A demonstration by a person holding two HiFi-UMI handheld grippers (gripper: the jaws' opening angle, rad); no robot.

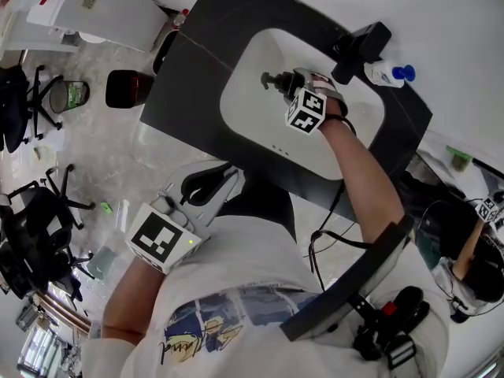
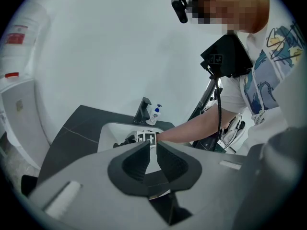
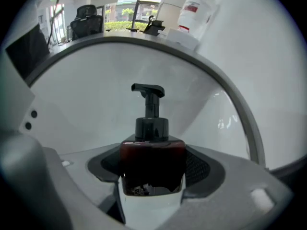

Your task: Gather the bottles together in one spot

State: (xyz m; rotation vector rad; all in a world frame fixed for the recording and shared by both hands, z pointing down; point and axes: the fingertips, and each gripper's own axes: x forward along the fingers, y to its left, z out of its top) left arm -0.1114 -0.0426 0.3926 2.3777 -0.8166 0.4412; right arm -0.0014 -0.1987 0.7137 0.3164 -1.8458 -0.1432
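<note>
Right claw (image 3: 152,172) is down inside the white sink (image 1: 260,128), clenched on the dark red pump bottle (image 3: 152,150). Its own view shows both pads pressed to the bottle's sides. The bottle is upright, with its black pump head rising clear above the pads and its spout turned to one side, and the curved wall of the sink sweeps round behind it. From the head view the bottle sits toward the far half of the sink, with the marker cube (image 1: 305,110) on that claw just nearer the person. Out of the sink now: the black faucet (image 1: 358,47) stands on the dark desk (image 1: 185,81) at the sink's far rim. Just beside the faucet, a white bottle with a blue cap (image 1: 388,74) rests on the desk, outside the sink and apart from the pump bottle. It looks to be lying over in the head view, though the left gripper view shows it more upright, so the pose is hard to call. Left claw (image 2: 153,148) is held well back from the sink on the person's side, off the desk altogether. Its two dark pads are drawn almost together, with only a thin slit between them and nothing in it. Through that slit, far ahead, show the sink and the other arm reaching into it.
</note>
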